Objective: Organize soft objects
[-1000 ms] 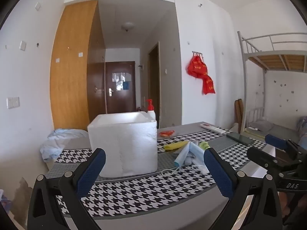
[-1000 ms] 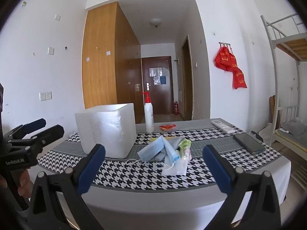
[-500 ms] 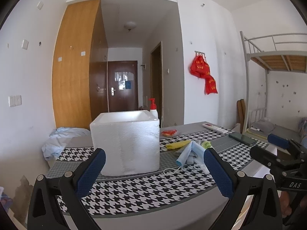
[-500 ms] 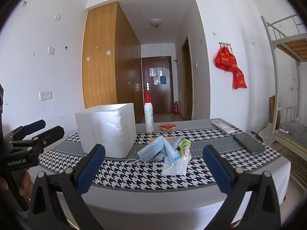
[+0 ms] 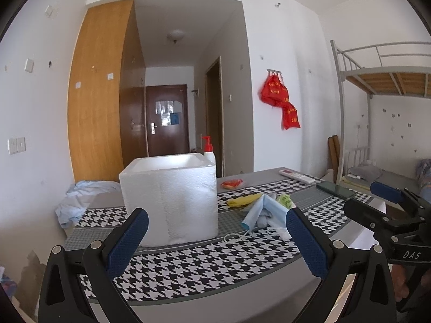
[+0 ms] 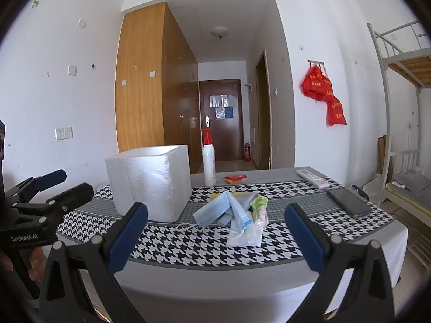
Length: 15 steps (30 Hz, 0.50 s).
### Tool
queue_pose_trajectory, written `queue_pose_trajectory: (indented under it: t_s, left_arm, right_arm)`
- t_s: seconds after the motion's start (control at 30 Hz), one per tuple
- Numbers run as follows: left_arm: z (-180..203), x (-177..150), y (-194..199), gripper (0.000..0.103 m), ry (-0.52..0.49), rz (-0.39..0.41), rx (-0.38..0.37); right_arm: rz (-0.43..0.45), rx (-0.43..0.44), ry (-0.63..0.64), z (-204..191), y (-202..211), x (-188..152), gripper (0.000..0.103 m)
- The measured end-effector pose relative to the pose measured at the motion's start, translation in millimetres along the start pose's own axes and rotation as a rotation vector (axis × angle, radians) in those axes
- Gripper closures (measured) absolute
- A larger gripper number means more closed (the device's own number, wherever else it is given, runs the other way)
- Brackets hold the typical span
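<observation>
Standing on a table under a black-and-white houndstooth cloth (image 6: pixel 188 247) is a white open-topped foam box (image 6: pixel 150 183), with a loose pile of soft items just beside it at its 3 o'clock in the right wrist view. The pile consists of pale blue face masks (image 6: pixel 215 211), a small green-and-pink packet (image 6: pixel 259 207) and a clear plastic wrapper (image 6: pixel 246 238); a yellow item (image 5: pixel 243 200) lies at the pile's far edge. The left gripper (image 5: pixel 215 242) is spread wide and empty, held short of the table's near edge with the box ahead at 12 o'clock. The right gripper (image 6: pixel 215 238) is likewise wide and empty, with the pile framed between its blue-padded fingers (image 6: pixel 129 238). Beyond the box at 1 o'clock stands a white pump bottle with a red top (image 6: pixel 209 165). A dark phone (image 6: pixel 348 202) and a white remote control (image 6: pixel 312 178) lie toward the table's right end, well apart from the pile.
</observation>
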State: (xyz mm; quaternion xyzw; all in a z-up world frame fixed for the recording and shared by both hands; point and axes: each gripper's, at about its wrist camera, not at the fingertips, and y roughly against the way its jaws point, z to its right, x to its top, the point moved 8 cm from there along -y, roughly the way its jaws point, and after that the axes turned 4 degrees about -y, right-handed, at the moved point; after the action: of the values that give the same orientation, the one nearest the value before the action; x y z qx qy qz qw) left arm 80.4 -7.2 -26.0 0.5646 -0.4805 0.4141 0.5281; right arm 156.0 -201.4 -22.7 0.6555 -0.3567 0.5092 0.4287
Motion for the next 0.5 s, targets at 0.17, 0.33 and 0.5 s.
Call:
queue_pose_trajectory:
  t_s: [0.17,0.33,0.5]
  left_arm:
    - [-1.5,0.7,-0.9,0.001,0.01,-0.006,0.001]
    - [-5.2,0.0,-4.4,0.001,0.022,-0.014,0.005]
    - [-6.9,-1.6,-14.5,0.001,0.036,-0.033,0.006]
  right_arm:
    - [-0.001,0.0,0.002,-0.2,0.0,-0.3,0.0]
    - [-0.01,0.003,0.009,-1.1,-3.2,-0.1,0.0]
    - [-0.036,0.022,0.01,-1.7,-13.5,1.2,0.0]
